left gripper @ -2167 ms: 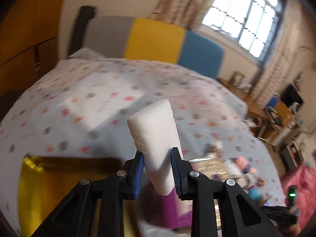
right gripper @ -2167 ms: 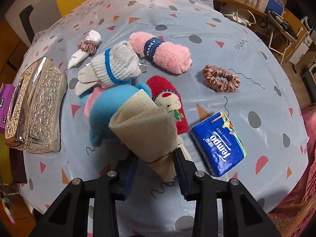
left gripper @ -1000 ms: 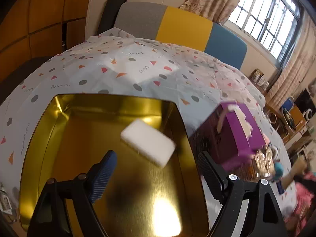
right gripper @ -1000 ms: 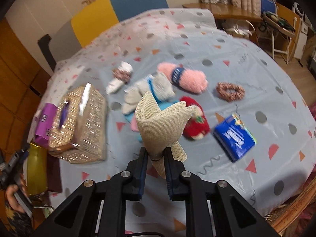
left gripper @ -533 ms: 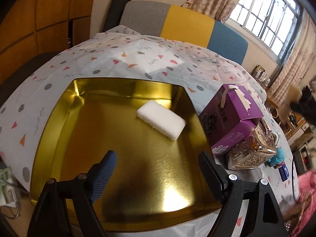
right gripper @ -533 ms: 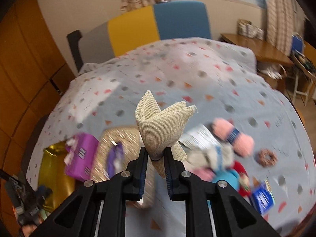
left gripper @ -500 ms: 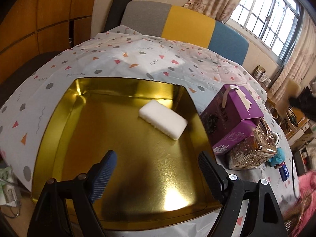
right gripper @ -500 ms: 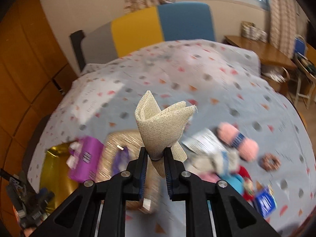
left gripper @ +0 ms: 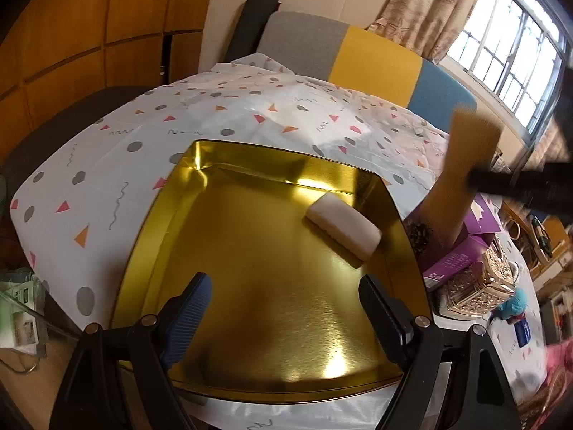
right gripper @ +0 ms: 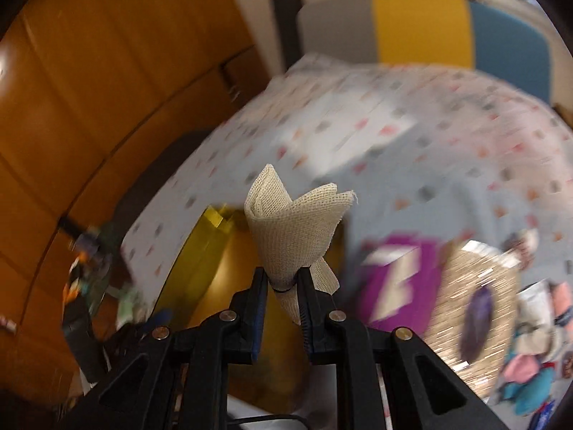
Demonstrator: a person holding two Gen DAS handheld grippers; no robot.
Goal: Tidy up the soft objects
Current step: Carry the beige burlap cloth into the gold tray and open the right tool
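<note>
— Cloth (right gripper: 292,236) first: where is it?
— Beige woven roll, pinched at its banded lower end by the right gripper (right gripper: 283,286), jaws narrow around it, held in the air above the gold tray's (right gripper: 204,251) edge; the background there is blurred.
— And the other soft piece?
— White sponge block (left gripper: 342,229) lies flat inside the tray, near its right wall. The left gripper (left gripper: 286,308) hovers over the tray floor, jaws wide, nothing between them.
— Around the tray?
— Patterned tablecloth (left gripper: 107,186); a purple box (left gripper: 454,254) just beside the tray's right side, an ornate gold box (left gripper: 480,286) beyond it
</note>
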